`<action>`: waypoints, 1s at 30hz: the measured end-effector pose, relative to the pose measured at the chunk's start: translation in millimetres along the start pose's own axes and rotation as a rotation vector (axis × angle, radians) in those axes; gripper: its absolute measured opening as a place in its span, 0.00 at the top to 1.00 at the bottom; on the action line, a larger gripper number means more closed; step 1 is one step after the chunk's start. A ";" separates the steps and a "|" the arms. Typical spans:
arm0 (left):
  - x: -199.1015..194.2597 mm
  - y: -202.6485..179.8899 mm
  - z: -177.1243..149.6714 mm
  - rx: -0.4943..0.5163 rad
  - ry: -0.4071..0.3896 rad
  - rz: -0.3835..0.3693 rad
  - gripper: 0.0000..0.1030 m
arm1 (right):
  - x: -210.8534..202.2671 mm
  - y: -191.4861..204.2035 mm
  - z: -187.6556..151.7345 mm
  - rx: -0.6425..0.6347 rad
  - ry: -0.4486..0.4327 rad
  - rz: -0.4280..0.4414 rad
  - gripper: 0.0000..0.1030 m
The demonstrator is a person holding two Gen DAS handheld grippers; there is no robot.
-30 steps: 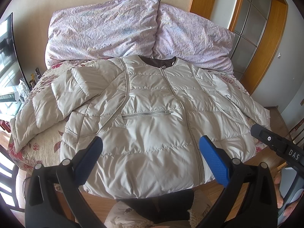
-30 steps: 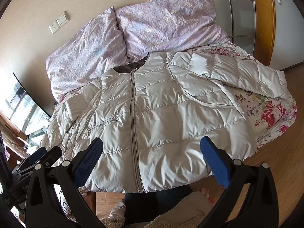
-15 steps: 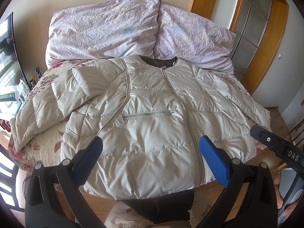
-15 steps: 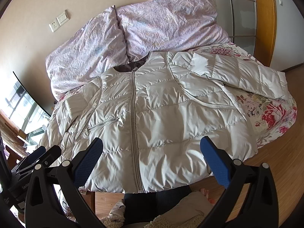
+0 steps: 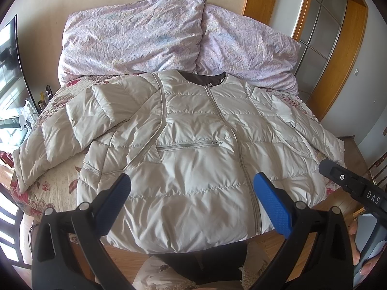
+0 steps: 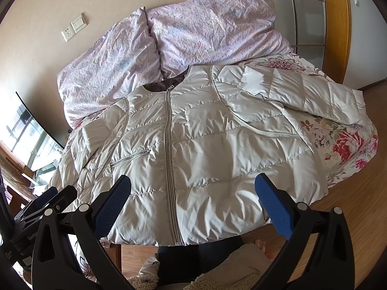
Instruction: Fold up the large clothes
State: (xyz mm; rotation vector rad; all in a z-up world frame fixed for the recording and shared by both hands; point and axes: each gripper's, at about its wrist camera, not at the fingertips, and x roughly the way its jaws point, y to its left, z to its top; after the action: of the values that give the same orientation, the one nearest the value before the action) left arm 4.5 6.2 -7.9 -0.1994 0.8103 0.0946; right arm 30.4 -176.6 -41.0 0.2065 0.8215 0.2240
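**Cream jacket spread flat on the bed**

Blue-padded, the left gripper [image 5: 192, 201] and right gripper [image 6: 193, 201] hang wide apart, holding nothing, above the near hem. The zipped jacket [image 5: 193, 169] lies face up on the floral bedspread [image 6: 343, 145]. Farther, two lilac pillows [image 5: 145, 36] lean against the wall.

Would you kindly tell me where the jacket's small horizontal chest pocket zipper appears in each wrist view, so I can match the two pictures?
Left wrist view: the pocket zipper lies near the picture's centre, just left of the main front zipper.
Right wrist view: the pocket zipper sits left of centre, slanting, again left of the main front zipper.
Shared landmark: the dark brown collar lining at the neckline, just below the purple pillows.
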 end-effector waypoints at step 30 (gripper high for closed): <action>0.9 3.6 -0.6 -0.001 0.003 0.001 0.02 | 4.0 -1.6 1.5 0.000 -0.002 -0.003 0.01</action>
State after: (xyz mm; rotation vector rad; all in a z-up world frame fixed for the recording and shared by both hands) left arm 4.1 9.6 -9.5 -0.2003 0.8131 0.0957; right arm 34.3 -177.2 -43.3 0.2056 0.8198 0.2213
